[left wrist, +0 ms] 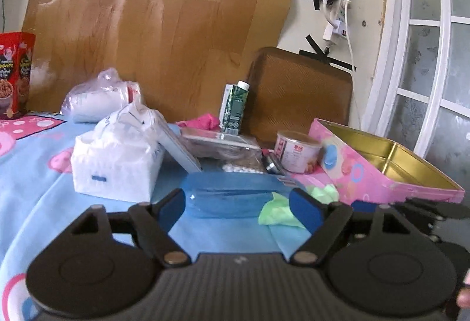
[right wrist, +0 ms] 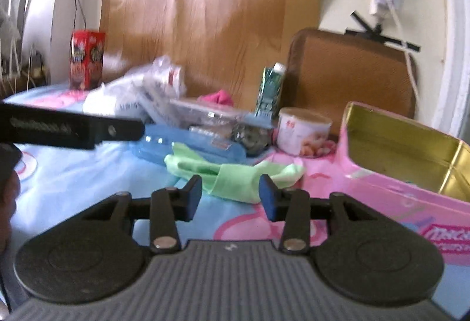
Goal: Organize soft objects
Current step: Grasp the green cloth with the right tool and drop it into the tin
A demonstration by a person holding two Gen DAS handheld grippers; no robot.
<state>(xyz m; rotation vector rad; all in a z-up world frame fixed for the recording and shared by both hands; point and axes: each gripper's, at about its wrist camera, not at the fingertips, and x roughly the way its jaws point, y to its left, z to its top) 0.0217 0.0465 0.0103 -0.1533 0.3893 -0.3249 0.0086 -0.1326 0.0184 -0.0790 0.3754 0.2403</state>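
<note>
A light green cloth (right wrist: 235, 174) lies crumpled on the blue bedsheet, just in front of my right gripper (right wrist: 230, 197), which is open and empty, its jaws astride the cloth's near edge. The cloth also shows in the left wrist view (left wrist: 279, 211), beside my left gripper (left wrist: 239, 208), which is open and empty in front of a blue plastic case (left wrist: 229, 194). A pink cloth (left wrist: 201, 121) lies at the back by a green carton (left wrist: 235, 108). An open pink tin (right wrist: 405, 150) with a gold inside stands at the right.
A white tissue pack (left wrist: 117, 162), plastic bags (left wrist: 100, 97), a clear flat box (left wrist: 220, 141), a small round can (left wrist: 298, 152) and a red snack box (left wrist: 16, 74) crowd the bed. A wooden board (left wrist: 164, 21) leans on the wall behind. The left gripper's body (right wrist: 73, 130) crosses the right wrist view.
</note>
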